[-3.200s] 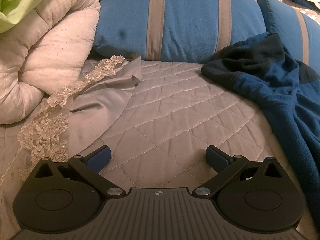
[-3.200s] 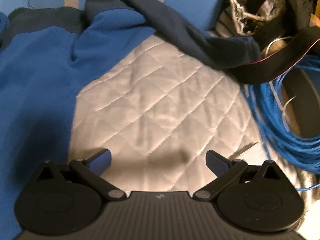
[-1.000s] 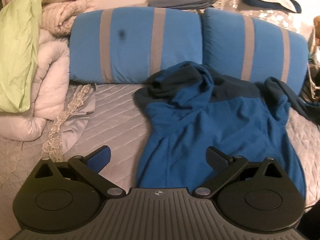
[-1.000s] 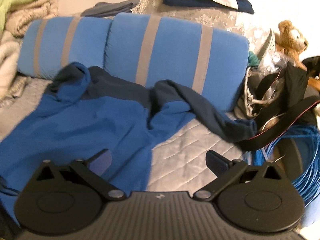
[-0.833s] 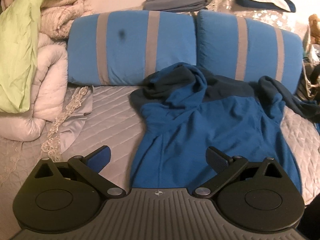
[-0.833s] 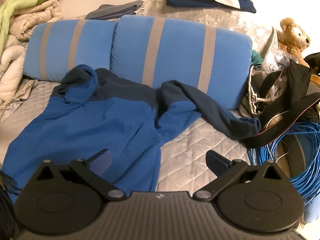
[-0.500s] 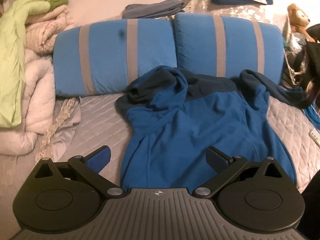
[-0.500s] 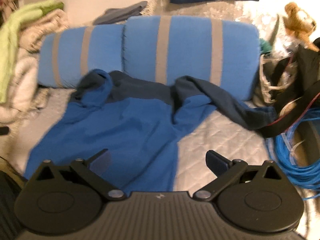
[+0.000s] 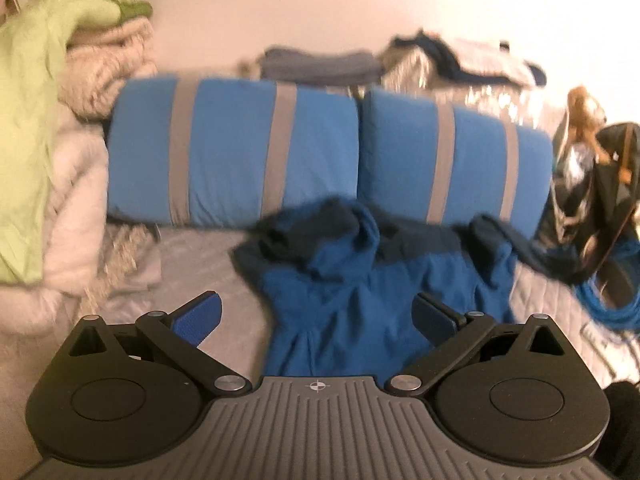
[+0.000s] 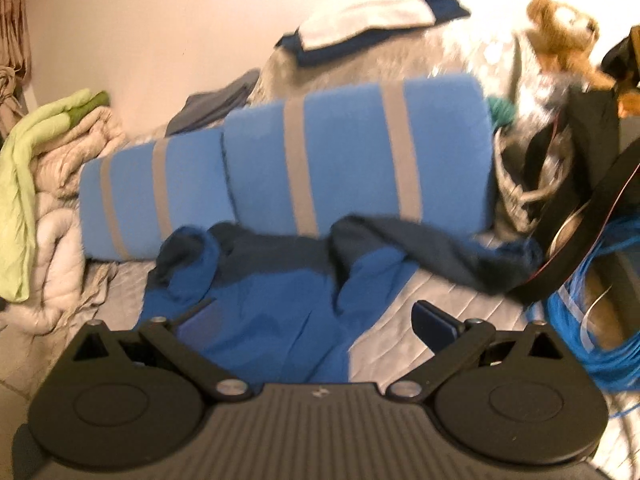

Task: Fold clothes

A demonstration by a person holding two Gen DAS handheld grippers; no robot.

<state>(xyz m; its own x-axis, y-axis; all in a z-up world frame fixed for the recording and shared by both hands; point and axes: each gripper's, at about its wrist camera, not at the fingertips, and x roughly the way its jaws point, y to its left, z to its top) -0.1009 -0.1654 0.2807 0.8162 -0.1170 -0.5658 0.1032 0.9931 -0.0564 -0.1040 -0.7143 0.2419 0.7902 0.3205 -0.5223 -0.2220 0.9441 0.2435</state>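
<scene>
A blue hooded fleece top with dark navy shoulders lies spread on the grey quilted bed, its hood bunched near the pillows. One navy sleeve trails off to the right. My left gripper hangs open well back from the garment, nothing between its blue pads. My right gripper is also open and empty, above the garment's right side. Both views are motion-blurred.
Two blue pillows with grey stripes stand behind the garment. A pile of pale duvets and a green blanket fills the left. Folded clothes, a teddy bear, black bags and a blue cable coil crowd the right.
Both grippers have pulled back and up from the bed, so the whole garment and the pillows now show. Both stay open. The garment has not moved.
</scene>
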